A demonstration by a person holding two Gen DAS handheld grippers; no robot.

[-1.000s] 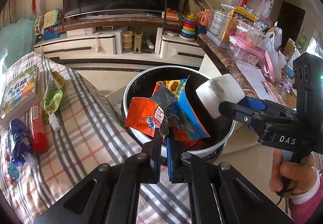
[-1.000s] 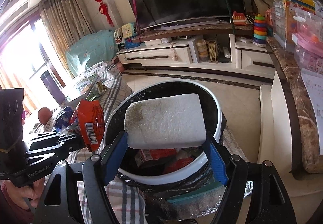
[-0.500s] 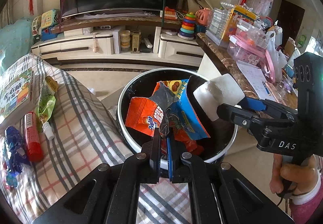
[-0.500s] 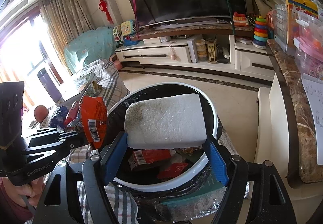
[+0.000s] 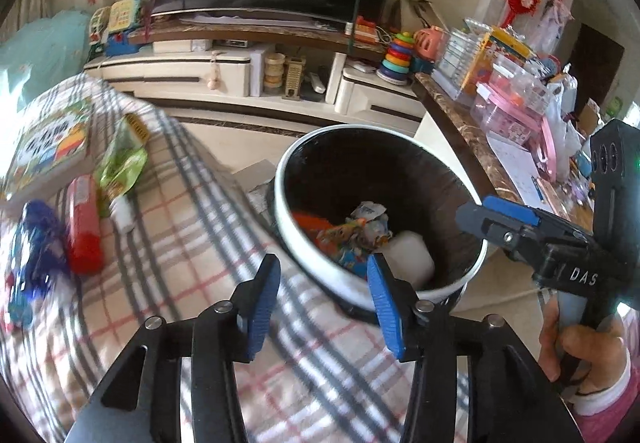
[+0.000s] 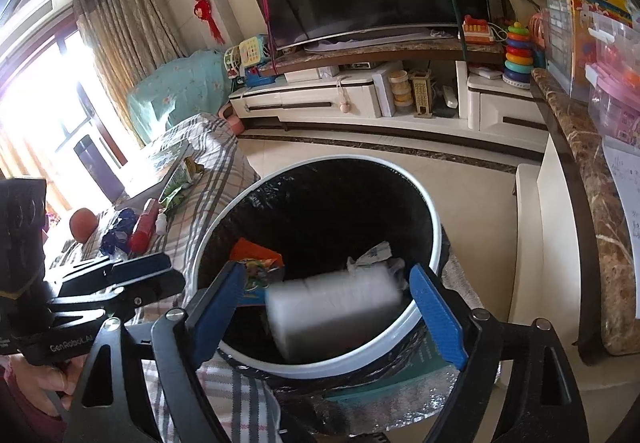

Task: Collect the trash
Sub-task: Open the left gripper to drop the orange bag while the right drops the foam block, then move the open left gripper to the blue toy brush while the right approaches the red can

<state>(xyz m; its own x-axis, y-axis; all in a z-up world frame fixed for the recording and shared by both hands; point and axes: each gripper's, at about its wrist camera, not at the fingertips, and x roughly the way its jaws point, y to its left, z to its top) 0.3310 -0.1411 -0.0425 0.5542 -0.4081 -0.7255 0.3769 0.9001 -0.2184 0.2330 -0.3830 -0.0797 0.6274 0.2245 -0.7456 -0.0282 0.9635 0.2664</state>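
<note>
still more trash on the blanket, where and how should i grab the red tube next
Take the red tube across its narrow width, near the middle, coming from above with the left gripper, whose jaws are opening and empty. It lies flat on the plaid blanket, long axis running away from the camera, so fingers straddle its sides.

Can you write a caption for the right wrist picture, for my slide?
Right gripper, jaws opening, lets a white foam block drop into the black-lined trash bin.

Both grippers tilt steeply downward. The left gripper point(image 5: 322, 293) has its jaws opening, nothing between them. The right gripper point(image 6: 326, 307) has its jaws opening too, pads off everything. A hand point(image 5: 580, 351) grips the right gripper's handle.
</note>
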